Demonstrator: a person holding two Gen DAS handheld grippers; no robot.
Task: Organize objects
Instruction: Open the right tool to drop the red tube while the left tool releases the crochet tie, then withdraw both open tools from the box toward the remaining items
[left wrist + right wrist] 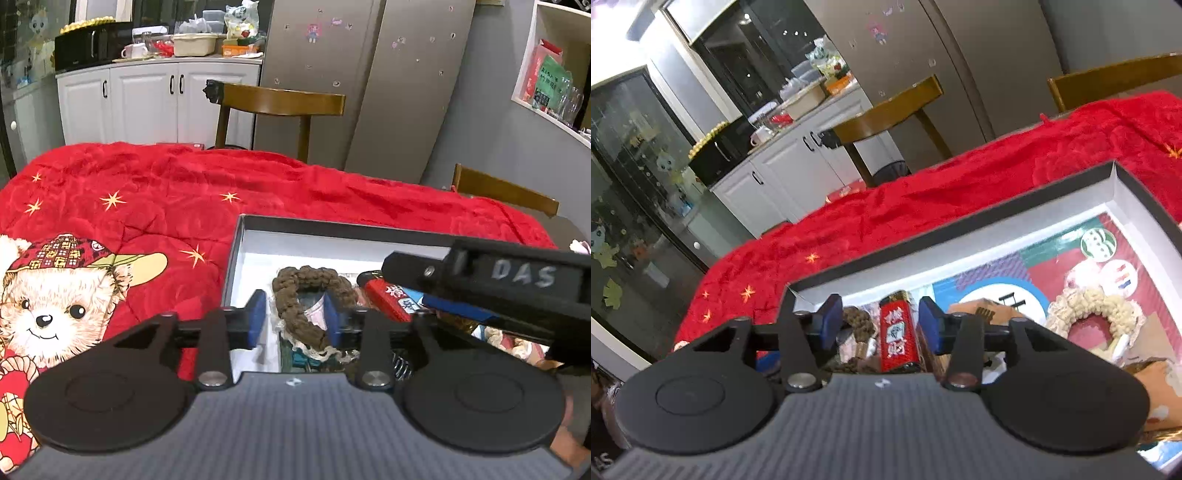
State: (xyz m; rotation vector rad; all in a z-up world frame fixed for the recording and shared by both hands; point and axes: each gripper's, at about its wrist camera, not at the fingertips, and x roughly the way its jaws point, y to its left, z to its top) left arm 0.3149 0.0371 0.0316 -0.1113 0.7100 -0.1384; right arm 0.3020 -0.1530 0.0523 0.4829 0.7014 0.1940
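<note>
Organized objects lie inside a shallow cardboard box with a dark rim and white inner walls [236, 254], which stands on a red quilted blanket with gold stars and a teddy-bear print [122, 206]. A brown crocheted hair scrunchie [295, 295] rests in the box between the blue pads of the left gripper [295, 317]; its jaws are spread and the pads do not press on the scrunchie. Just beside it lies a red plastic lighter with white characters [899, 338], and it sits between the pads of the right gripper [882, 323], whose jaws are also spread, with a gap on both sides of the lighter. In the left wrist view the right gripper's black body reaches over the box from the right. A cream crocheted scrunchie [1097, 306] lies further right in the box, on a colourful printed packet [1052, 266]. Behind the table stands a brown wooden chair [280, 101], near white kitchen cabinets [147, 99].
</note>
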